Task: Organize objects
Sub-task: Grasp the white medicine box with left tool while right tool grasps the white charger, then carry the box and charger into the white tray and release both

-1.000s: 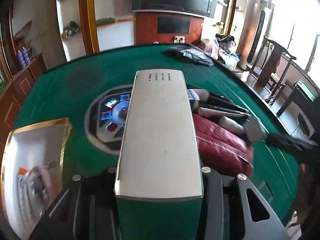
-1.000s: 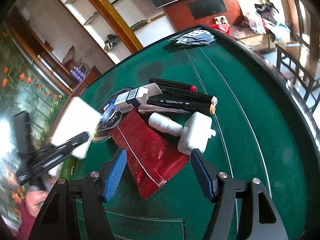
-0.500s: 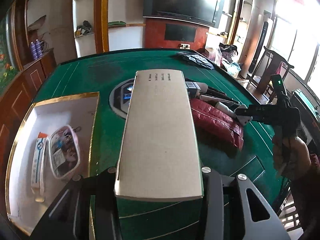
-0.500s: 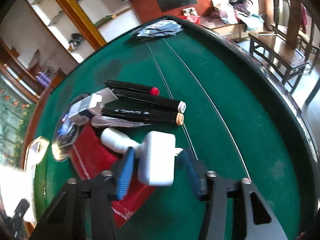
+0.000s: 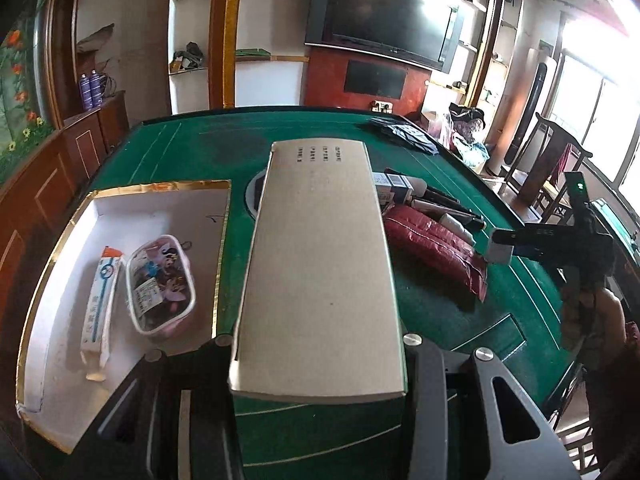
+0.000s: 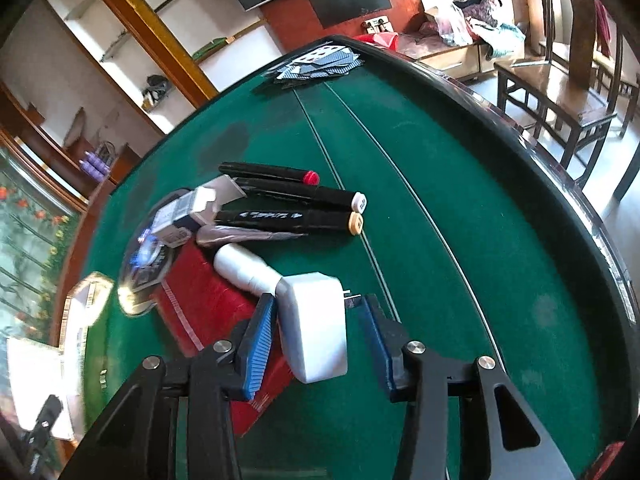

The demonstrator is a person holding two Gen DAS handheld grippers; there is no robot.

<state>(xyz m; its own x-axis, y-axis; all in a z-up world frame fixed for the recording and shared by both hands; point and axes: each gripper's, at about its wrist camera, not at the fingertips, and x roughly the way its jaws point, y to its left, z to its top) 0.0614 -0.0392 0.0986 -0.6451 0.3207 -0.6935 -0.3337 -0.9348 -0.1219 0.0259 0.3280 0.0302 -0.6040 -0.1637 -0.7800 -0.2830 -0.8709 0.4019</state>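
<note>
While the left gripper [image 5: 316,364] clamps a long grey box [image 5: 320,264] that hides the table's [image 6: 460,240] centre, right gripper [image 6: 316,332] jaws close around the white charger [image 6: 312,324] — right pad contact unclear.

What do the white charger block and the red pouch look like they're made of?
Charger block: likely hard plastic, smooth satin white, rounded molded corners, metal prongs. Red pouch: probably glossy foil or plastic film, given its sheen, creases and stitched-looking seam; can't be sure.
</note>
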